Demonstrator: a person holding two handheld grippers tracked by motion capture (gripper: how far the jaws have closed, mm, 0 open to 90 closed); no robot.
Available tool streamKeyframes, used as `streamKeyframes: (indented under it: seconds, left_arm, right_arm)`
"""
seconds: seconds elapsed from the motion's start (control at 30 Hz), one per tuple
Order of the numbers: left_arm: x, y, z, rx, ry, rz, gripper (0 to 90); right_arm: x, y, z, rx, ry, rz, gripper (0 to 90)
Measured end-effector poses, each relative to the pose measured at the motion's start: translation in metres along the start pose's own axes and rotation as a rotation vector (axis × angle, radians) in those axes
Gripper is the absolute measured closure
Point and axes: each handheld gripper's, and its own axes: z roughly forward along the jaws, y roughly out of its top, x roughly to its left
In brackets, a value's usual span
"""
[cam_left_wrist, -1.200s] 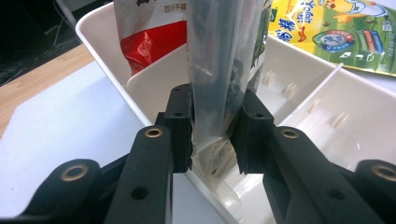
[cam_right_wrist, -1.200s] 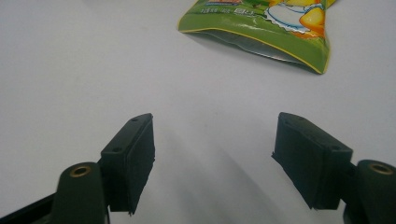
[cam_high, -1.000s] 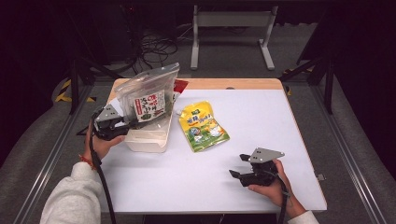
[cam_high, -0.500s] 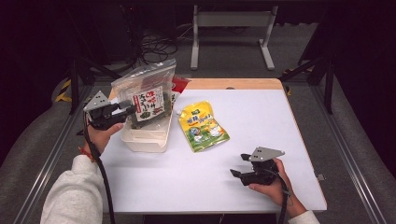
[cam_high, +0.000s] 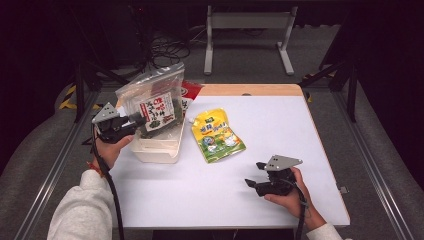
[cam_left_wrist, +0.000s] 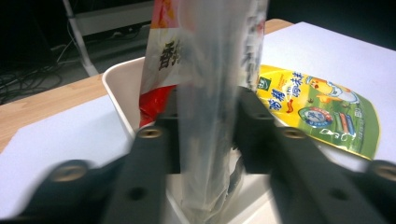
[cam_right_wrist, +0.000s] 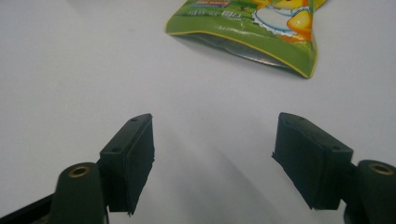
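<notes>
**Clear plastic bag in your left claw**

Clear plastic, the snack bag (cam_high: 152, 102) stands upright between your left gripper (cam_high: 134, 120) pads over the white bin (cam_high: 155, 150), at ten o'clock on the table (cam_high: 280, 120); the jaws have just been opening, yet they hold it. Your right gripper (cam_high: 254, 175) rests at five o'clock, jaws apart and empty, facing the yellow-green pouch (cam_high: 217, 136).

The high view overlooks the table (cam_high: 240, 195); both close gripper views share the yellow-green pouch (cam_high: 217, 136).
</notes>
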Motion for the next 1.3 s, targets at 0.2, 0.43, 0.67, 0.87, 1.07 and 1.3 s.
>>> streamKeyframes:
  seconds: [0.2, 0.43, 0.67, 0.87, 1.07, 1.3]
  left_arm:
    - [-0.011, -0.007, -0.023, -0.029, 0.046, 0.020, 46.5]
    - [-0.039, -0.024, -0.051, -0.013, 0.100, 0.077, 33.2]
    - [-0.076, -0.044, -0.074, -0.016, 0.066, 0.084, 26.7]
    - [-0.106, -0.070, -0.080, 0.048, -0.049, 0.058, 21.0]
    - [-0.126, -0.093, -0.069, 0.172, -0.102, 0.092, 18.1]
    - [-0.131, -0.098, -0.054, 0.205, -0.161, 0.100, 18.1]
  right_arm:
    - [-0.015, 0.008, 0.000, -0.056, -0.018, 0.035, 38.8]
    - [-0.032, 0.019, 0.006, -0.086, -0.023, 0.037, 56.8]
    - [-0.049, 0.029, 0.027, -0.064, -0.033, 0.029, 70.9]
    - [-0.059, 0.041, 0.054, -0.039, -0.062, 0.095, 47.1]
    - [-0.074, 0.052, 0.078, -0.026, -0.060, 0.165, 38.8]
    - [-0.081, 0.056, 0.096, 0.012, -0.006, 0.228, 30.2]
